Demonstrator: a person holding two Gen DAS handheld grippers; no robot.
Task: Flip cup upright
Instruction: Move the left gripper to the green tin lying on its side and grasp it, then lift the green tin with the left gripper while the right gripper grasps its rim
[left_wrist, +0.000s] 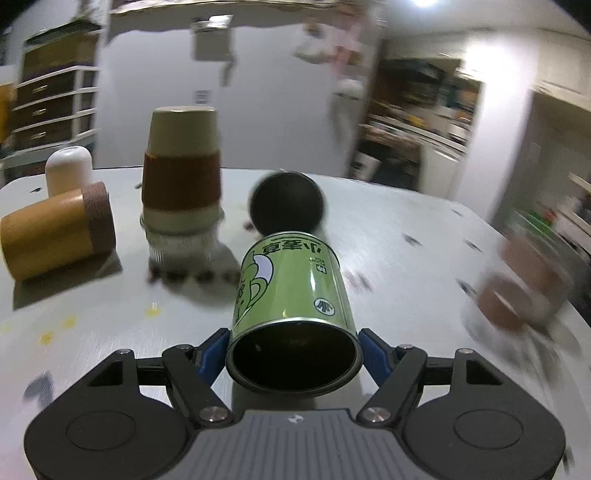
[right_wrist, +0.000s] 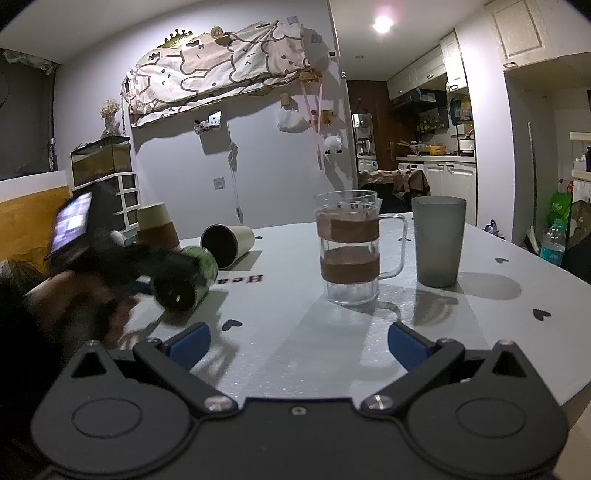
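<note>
My left gripper (left_wrist: 293, 349) is shut on a green printed cup (left_wrist: 291, 295), near its open rim. The cup is tilted, its dark mouth faces the camera and its base points away over the white table (left_wrist: 406, 229). In the right wrist view the same green cup (right_wrist: 186, 278) is blurred at the left, held above the table by the left gripper (right_wrist: 144, 284) and the hand. My right gripper (right_wrist: 297, 341) is open and empty, low over the table's near edge.
A black-mouthed cup (left_wrist: 286, 205) lies on its side behind the green cup. An upside-down paper cup (left_wrist: 181, 170), a lying tan cup (left_wrist: 55, 230) and a white cup (left_wrist: 68, 170) are at the left. A glass mug (right_wrist: 349, 245) and a grey tumbler (right_wrist: 437, 240) stand upright.
</note>
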